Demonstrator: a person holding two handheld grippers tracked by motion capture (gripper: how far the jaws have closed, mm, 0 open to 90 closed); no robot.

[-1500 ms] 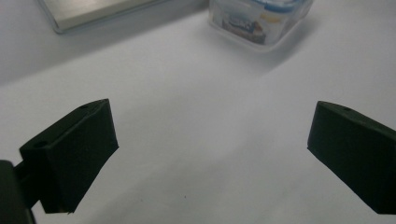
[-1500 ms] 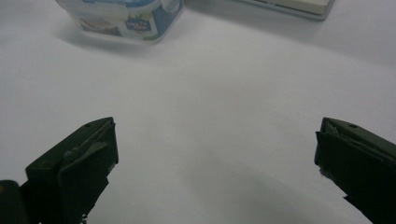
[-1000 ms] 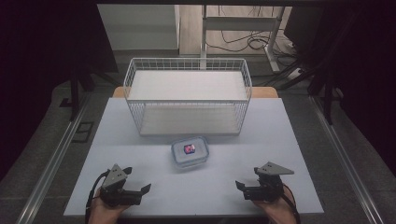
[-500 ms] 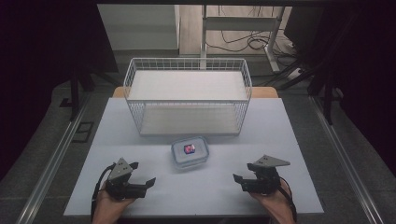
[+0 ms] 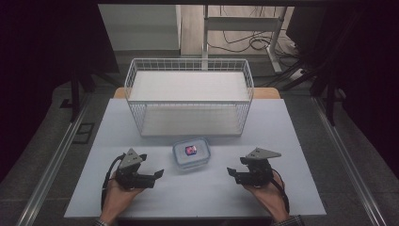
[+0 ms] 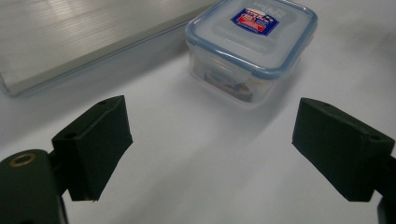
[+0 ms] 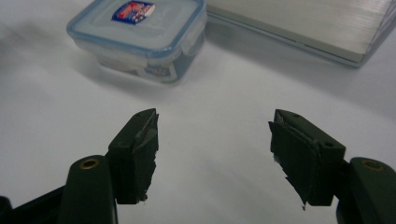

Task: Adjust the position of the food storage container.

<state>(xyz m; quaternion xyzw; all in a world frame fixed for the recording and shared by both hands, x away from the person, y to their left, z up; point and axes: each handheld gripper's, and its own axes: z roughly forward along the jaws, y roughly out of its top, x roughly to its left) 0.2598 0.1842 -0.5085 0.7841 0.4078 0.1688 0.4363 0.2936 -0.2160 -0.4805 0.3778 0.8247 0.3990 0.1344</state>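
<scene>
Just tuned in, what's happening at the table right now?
A person holds a gripper in each hand, both aimed at a small lidded container on the white table in front of a wire basket. The left gripper is open with nothing between its jaws. The right gripper has just been closing its jaws, also with nothing between them. Neither touches the container, whose lid is clipped on.
</scene>
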